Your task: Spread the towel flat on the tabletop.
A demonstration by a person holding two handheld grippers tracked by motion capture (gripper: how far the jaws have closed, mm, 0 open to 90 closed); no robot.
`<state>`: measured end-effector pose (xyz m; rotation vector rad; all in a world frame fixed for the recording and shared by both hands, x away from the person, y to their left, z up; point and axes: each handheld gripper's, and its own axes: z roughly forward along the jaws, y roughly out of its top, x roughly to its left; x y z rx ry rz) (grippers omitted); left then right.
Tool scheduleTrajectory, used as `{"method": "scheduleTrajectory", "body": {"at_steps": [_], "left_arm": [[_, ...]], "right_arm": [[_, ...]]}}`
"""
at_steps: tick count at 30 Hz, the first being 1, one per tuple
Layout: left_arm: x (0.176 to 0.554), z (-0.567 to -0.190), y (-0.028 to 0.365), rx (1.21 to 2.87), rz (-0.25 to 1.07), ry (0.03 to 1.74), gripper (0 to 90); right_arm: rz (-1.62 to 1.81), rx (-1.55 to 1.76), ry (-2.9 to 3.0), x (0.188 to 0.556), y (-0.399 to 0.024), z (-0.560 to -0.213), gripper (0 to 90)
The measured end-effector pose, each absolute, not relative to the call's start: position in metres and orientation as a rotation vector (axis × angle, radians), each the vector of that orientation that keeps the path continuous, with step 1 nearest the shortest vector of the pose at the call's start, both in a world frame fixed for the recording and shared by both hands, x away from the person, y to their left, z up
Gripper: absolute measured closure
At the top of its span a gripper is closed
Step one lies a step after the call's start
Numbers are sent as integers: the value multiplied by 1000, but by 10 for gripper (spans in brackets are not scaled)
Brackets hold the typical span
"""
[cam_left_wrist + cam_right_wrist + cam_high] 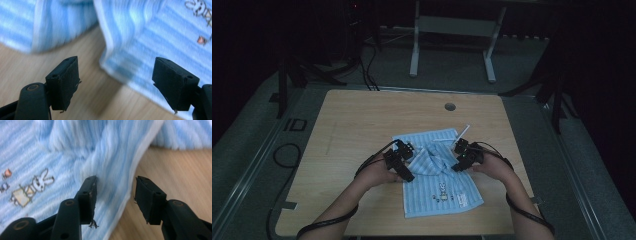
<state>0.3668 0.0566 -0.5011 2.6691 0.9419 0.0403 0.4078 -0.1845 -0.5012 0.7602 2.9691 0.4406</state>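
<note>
Hovering low over the table, the left gripper [116, 80] has its jaws spread wide, nothing between them, above the bare wood and the near left edge of the towel [150, 37]. The right gripper [116, 197] is partly spread too, its jaws straddling the towel's white-trimmed edge without pinching it. From above, the left gripper [399, 160] and right gripper [466, 156] sit at either side of the blue striped towel [439, 190], which lies rumpled and partly folded on the wooden table [357, 125], nearer its front right. A small cartoon rabbit print [37, 182] decorates the cloth.
</note>
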Motion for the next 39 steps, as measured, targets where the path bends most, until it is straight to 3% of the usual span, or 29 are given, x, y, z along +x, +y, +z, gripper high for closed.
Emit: {"method": "scheduleTrajectory", "body": {"at_steps": [4,12,20,21,24,26,39], "left_arm": [[380,-504,46,2659,93,946,234],[397,-507,27,2624,35,897,275],[403,-518,16,2511,5,911,471],[403,-517,16,2492,-10,909,513],[403,-513,19,2472,4,917,761],[403,-509,24,2443,15,938,829],[394,-494,80,2362,108,1043,852]], "right_arm": [[426,745,2954,413,-174,-498,548],[476,740,2922,421,-161,-491,612],[498,696,2905,420,-157,-494,802],[512,697,2904,420,-157,-494,824],[506,686,2891,419,-157,-494,869],[514,686,2877,418,-159,-493,873],[527,799,2797,419,-192,-483,877]]}}
